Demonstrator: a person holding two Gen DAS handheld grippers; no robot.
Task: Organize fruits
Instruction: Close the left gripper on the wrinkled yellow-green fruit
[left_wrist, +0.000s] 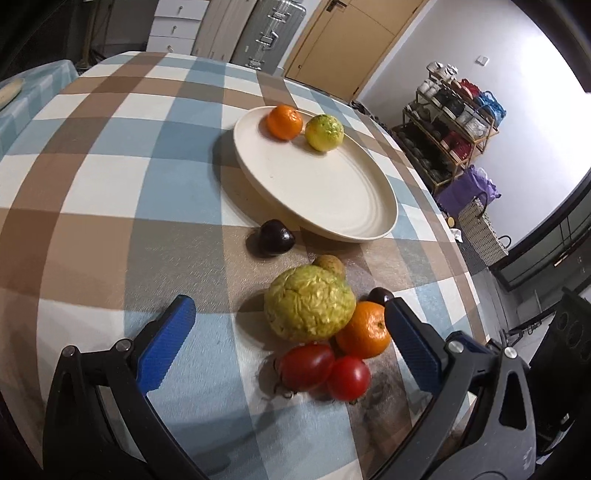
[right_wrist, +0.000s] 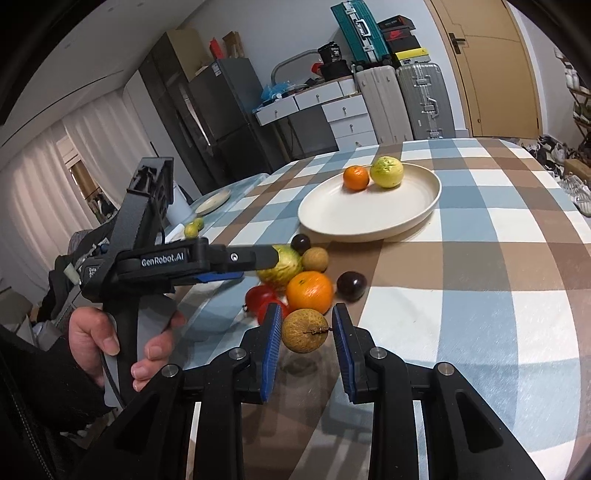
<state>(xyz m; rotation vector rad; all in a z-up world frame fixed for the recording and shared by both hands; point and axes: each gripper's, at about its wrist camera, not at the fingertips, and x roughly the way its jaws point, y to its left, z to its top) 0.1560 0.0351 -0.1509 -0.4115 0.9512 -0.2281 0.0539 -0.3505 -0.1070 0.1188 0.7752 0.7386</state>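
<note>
The right gripper (right_wrist: 303, 332) pinches a small, round, rough tan longan (right_wrist: 303, 331) with a short stem, clear of the checked tablecloth (right_wrist: 480, 295); the left gripper (left_wrist: 291, 317) gapes wide, empty.

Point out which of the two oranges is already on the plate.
The orange beside the yellow-green fruit on the cream plate; the other orange lies in the pile on the tablecloth.

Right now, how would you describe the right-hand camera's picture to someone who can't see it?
The right gripper holds a small brown fruit above a checked tablecloth. Beyond lie loose fruits and a cream plate with two more; the left gripper reaches in.
</note>
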